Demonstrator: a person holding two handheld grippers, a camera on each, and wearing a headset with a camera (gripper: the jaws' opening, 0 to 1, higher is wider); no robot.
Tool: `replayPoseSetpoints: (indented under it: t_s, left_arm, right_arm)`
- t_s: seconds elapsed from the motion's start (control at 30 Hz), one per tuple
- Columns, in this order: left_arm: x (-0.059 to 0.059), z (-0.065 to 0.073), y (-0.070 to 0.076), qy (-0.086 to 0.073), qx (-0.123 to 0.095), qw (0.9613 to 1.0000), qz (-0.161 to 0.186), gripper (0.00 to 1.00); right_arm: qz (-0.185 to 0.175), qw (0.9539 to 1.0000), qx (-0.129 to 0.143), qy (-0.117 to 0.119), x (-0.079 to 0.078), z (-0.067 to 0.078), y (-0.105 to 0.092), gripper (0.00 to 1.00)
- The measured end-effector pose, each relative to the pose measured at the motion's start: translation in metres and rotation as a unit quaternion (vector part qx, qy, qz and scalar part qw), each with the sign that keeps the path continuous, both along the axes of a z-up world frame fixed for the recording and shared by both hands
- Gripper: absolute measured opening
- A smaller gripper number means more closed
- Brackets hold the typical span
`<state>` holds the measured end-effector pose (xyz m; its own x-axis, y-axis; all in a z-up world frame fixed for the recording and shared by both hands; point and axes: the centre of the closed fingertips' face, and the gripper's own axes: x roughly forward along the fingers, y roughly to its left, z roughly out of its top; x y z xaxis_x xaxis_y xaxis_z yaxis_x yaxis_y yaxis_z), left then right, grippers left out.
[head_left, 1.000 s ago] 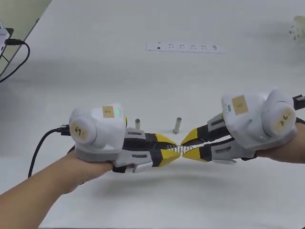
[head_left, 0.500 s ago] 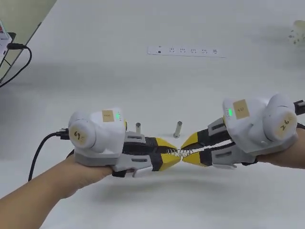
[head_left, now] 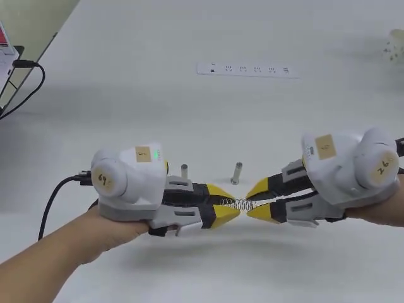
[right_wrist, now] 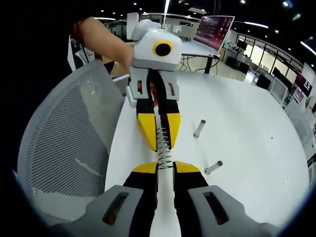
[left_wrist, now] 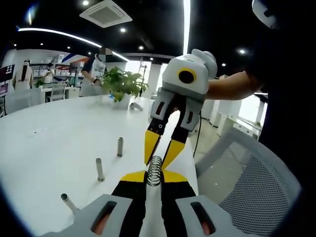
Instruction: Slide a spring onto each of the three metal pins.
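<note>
- The spring hangs in the air just above the bench, drawn out tip to tip. The left gripper is closed down on one end and the right gripper on the other, and neither has hold of anything else.
- On the bench beyond the tips stand the far pin, the middle pin and the near pin. All three look bare, so none seems done yet.
- The step in hand looks like settling the spring into one gripper. One side should ease its grip slowly — a stretched thin coil will likely snap back, and it could jump free.
- The gripper that has the spring does best pinching the coil's side near one end, so the bore at the other end is left open.
- Next, that open end needs to sit right over a pin's top with the spring's axis in line with the upright pin. It can then go down gently.
- A tilted approach would probably catch a coil on the pin's rim, or tip the pin over.
</note>
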<state>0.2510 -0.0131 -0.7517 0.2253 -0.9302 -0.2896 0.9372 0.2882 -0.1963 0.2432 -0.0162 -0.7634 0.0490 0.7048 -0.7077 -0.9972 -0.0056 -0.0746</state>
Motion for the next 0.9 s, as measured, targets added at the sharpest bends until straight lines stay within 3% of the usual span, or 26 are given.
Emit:
replayPoseSetpoints:
  t_s: [0.57,0.63,0.9]
  left_arm:
    - [-0.001,-0.002,0.000,0.009,0.000,1.0000,-0.002,0.02]
    - [-0.002,-0.003,0.000,0.015,-0.001,0.9999,-0.002,0.02]
    - [-0.003,-0.007,0.000,0.012,0.010,0.9999,-0.006,0.02]
  right_arm:
    - [0.005,1.0000,-0.001,-0.008,-0.001,0.000,-0.001,0.07]
    - [0.009,0.9999,-0.004,-0.012,-0.001,0.001,-0.001,0.07]
    - [0.022,0.9994,-0.010,-0.025,0.000,0.011,0.001,0.07]
